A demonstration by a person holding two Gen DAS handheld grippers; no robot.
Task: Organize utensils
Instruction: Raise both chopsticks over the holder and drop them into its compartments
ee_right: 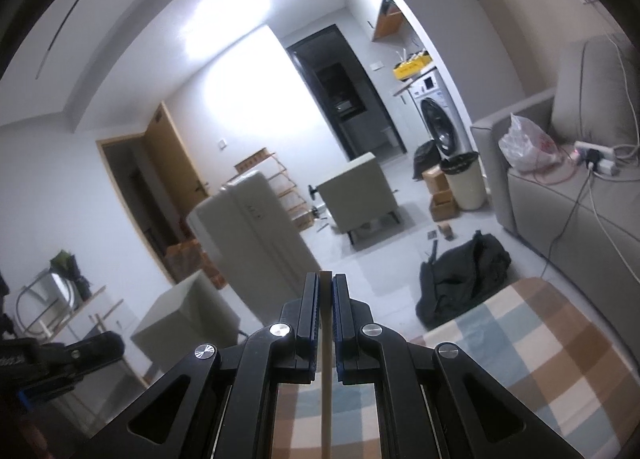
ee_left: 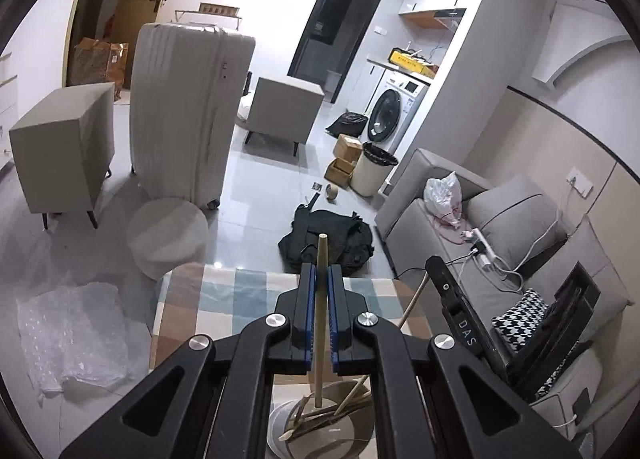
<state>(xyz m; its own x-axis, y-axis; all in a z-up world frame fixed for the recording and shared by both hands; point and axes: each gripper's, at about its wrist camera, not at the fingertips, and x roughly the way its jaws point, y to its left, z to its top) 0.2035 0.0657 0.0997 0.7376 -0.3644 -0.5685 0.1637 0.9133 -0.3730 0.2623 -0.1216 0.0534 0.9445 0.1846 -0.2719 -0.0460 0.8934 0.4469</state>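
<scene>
Two wooden sticks, one (ee_left: 321, 299) clamped upright between left jaws, another (ee_right: 327, 339) between right jaws.

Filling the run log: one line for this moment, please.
left gripper: shut on wooden utensil | right gripper: shut on wooden stick

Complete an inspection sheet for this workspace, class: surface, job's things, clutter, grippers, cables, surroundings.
Surface: checked tablecloth on the table.
Job's things: wooden stick in the left jaws; another wooden utensil handle in the right jaws; holder below with more wooden utensils.
Clutter: black bag, cardboard boxes, bubble wrap on the floor.
Grippers: left gripper shut on the stick; right gripper shut on the handle.
Cables: power strip with leads on the sofa.
Surroundings: suitcase, washing machine, bin.
</scene>
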